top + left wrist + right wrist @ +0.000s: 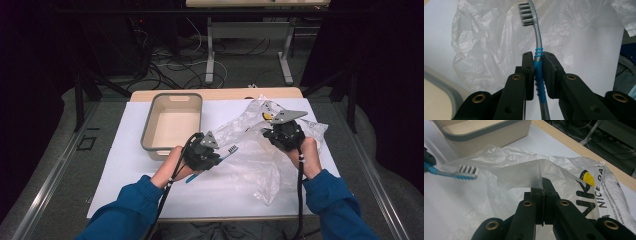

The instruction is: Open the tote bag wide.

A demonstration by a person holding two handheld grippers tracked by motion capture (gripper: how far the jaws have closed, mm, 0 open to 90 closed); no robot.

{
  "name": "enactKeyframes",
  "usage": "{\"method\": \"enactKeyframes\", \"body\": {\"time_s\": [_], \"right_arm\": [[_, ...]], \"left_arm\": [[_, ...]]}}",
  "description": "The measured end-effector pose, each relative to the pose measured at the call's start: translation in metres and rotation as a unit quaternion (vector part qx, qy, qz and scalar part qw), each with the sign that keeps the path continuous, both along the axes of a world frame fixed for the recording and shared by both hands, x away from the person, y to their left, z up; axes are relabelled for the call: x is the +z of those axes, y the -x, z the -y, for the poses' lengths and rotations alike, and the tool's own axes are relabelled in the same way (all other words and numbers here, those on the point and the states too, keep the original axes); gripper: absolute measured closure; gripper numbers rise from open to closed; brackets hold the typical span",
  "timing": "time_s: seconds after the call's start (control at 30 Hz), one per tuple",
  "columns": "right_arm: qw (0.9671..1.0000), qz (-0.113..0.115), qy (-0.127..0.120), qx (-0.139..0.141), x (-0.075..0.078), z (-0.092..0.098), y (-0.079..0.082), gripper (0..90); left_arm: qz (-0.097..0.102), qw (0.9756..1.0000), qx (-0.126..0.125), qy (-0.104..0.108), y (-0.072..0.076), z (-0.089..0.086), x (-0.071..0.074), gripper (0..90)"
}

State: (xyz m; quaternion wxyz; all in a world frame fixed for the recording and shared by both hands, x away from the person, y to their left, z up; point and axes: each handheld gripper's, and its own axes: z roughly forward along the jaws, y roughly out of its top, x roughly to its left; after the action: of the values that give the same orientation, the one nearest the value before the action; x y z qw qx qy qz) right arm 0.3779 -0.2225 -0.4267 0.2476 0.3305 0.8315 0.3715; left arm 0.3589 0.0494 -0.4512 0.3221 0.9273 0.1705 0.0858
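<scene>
Covering the worktop (125, 175) is a white sheet, with dark floor and cables beyond. At left stands a beige tub (172, 124), nothing inside. The left tongs (212, 157) clamp a blue toothbrush (537, 50), bristles over the clear plastic bag (252, 145). The right tongs (277, 131) pinch a fold of that bag.

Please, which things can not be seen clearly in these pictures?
- Toothbrush handle end: cut off by the bottom edge, left gripper view.
- Plastic bag print: cut off by folds and the right gripper's jaws, right gripper view.
- Left gripper jaws: small in the high view.
- Tub near wall: partly behind the left hand, high view.
</scene>
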Motion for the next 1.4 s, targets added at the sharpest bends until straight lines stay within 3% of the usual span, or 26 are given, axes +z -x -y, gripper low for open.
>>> {"method": "enactKeyframes", "body": {"time_s": [0.33,0.53,1.4], "right_arm": [[1.0,0.006,-0.004,0.002,0.003,0.001,0.002,90.0],[1.0,0.008,-0.005,0.0,0.003,0.001,0.003,90.0],[0.9998,0.014,-0.016,-0.006,0.009,0.006,0.004,90.0]], "left_arm": [[-0.005,0.9999,-0.01,0.004,-0.005,0.03,-0.009,80.3],[-0.007,1.0,0.003,0.006,-0.012,0.042,-0.015,80.3],[0.013,0.9992,0.037,0.01,-0.029,0.063,-0.015,80.2]]}}
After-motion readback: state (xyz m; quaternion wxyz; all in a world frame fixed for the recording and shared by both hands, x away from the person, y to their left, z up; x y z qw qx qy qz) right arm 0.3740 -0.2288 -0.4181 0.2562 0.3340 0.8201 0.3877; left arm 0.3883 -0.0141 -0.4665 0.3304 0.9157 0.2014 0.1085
